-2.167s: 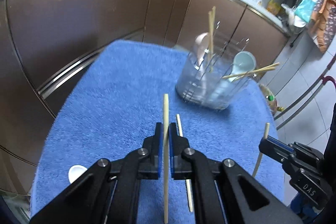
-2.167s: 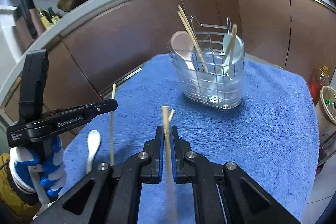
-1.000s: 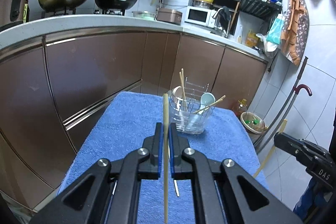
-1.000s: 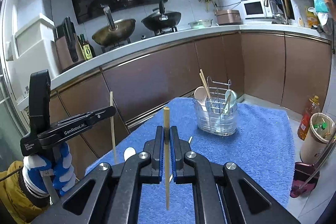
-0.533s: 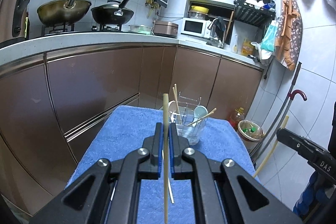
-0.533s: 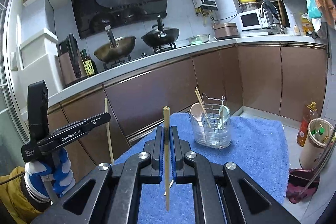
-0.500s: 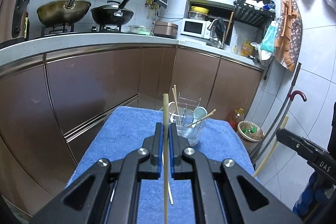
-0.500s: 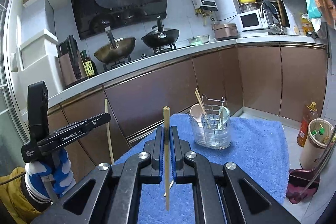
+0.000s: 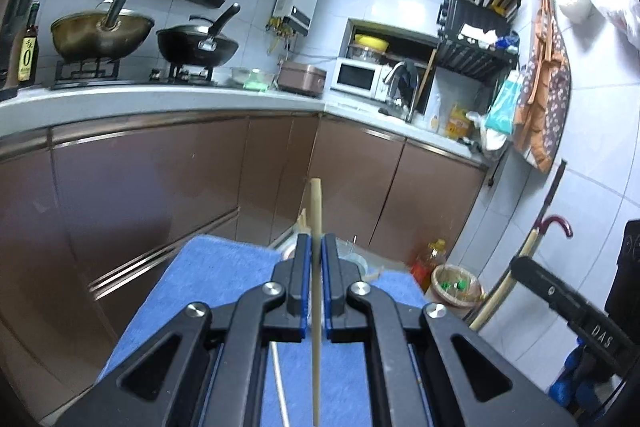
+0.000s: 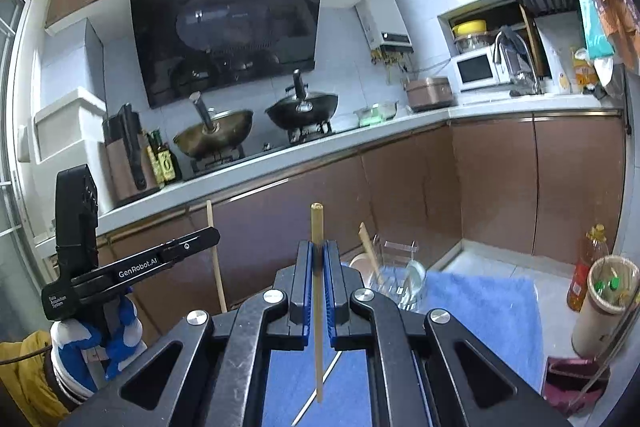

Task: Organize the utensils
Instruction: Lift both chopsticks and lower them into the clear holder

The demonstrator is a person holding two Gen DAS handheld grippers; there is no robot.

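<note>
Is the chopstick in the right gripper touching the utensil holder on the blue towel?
Apart. In the right wrist view the right gripper is shut on its chopstick, held upright well short of the utensil holder, with towel between them.

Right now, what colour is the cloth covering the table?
Blue, a fuzzy towel; the right wrist view shows it best.

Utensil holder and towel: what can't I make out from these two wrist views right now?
- Utensil holder: left wrist view hides nearly all of it behind the left gripper; right wrist view shows it blurred, its left side behind the right gripper.
- Holder contents: too blurred to count.
- Blue towel: near part covered by gripper bodies in both views.
- Loose chopstick on the towel: cut off by the lower edge.
</note>
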